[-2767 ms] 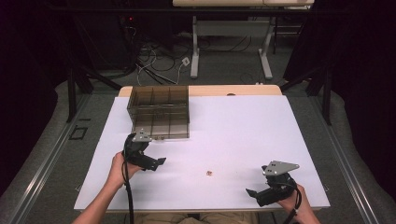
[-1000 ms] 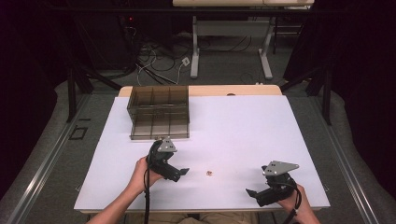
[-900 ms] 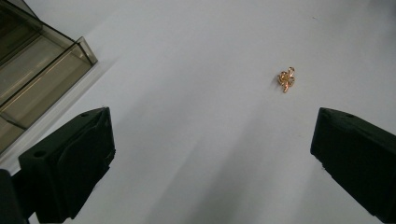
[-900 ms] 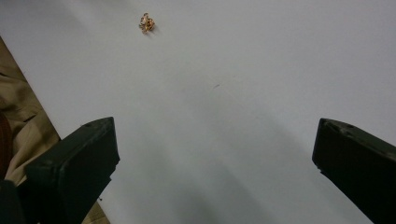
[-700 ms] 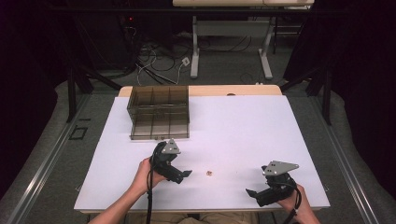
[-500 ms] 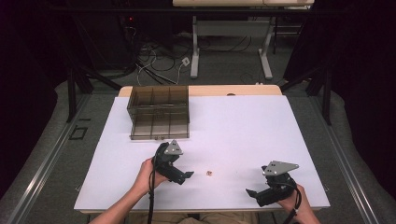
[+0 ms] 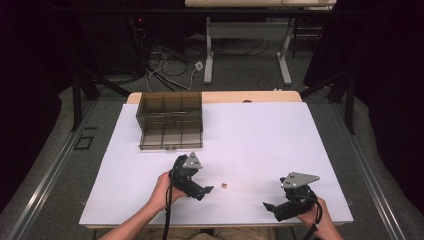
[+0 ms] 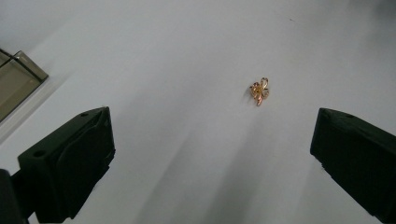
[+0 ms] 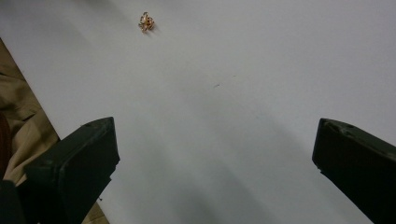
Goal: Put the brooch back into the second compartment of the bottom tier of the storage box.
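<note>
The small gold flower-shaped trinket (image 7: 225,186) lay flat on the white counter (image 7: 260,135), near the person's edge and roughly between the two hands, touching nothing. In the left gripper view it (image 8: 258,90) sat ahead of the fingers (image 8: 70,158) and a little toward the right one, with bare counter all round it. What had changed was the left gripper (image 7: 206,190): a few seconds before it had been held farther left, just in front of the smoky divided box (image 7: 170,120), and over the last second it had travelled right and slightly toward the person, so that its tips now pointed at the trinket from just beside it. Its fingers were spread wide and held nothing. I judged this to be the close of an approach, with the pinch itself not yet begun; the trinket was small and low, so the fingers would likely have to drop almost to the counter and centre on it before closing. The right gripper (image 7: 270,206) had not moved through the same span; it rested near the front right corner, well apart from the trinket (image 9: 146,21), its fingers (image 9: 74,168) likewise spread and empty. The box stood at the far left, well apart from the trinket, its compartments apparently empty.
</note>
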The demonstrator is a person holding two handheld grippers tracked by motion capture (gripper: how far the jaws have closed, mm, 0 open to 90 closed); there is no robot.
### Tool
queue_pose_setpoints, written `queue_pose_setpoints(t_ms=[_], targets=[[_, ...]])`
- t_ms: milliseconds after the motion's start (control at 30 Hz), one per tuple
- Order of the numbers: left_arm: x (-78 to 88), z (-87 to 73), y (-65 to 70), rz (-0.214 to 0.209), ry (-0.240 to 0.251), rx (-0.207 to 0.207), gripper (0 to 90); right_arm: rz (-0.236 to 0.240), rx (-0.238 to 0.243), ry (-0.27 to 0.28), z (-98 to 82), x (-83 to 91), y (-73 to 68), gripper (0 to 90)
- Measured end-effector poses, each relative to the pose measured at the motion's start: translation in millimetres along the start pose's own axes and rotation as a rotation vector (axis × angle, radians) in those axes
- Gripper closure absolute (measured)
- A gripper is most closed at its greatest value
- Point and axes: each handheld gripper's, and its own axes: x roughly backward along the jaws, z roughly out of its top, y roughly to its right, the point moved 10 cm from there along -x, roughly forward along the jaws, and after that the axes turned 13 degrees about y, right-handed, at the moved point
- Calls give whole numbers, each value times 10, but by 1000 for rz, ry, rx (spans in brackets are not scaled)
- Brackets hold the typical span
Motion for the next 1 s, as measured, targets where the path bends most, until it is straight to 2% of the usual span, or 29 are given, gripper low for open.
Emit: queue_pose_setpoints(t_ms=[367,633,800,967,1000], targets=[[-156,5,83,-6,-12,-12,0,1,-4,2,0,3,-2,0],[-247,-8,131,-31,-23,-16,9,5,-11,1,-4,1,-8,0],[-299,-10,160,-49,-24,-25,79,5,0,1,-4,-1,0,0],[-340,-8,186,-73,-31,-25,163,8,-11,-2,-6,4,-8,0],[-364,1,196,-72,-16,-20,165,8,-12,-1,-5,4,-8,0]])
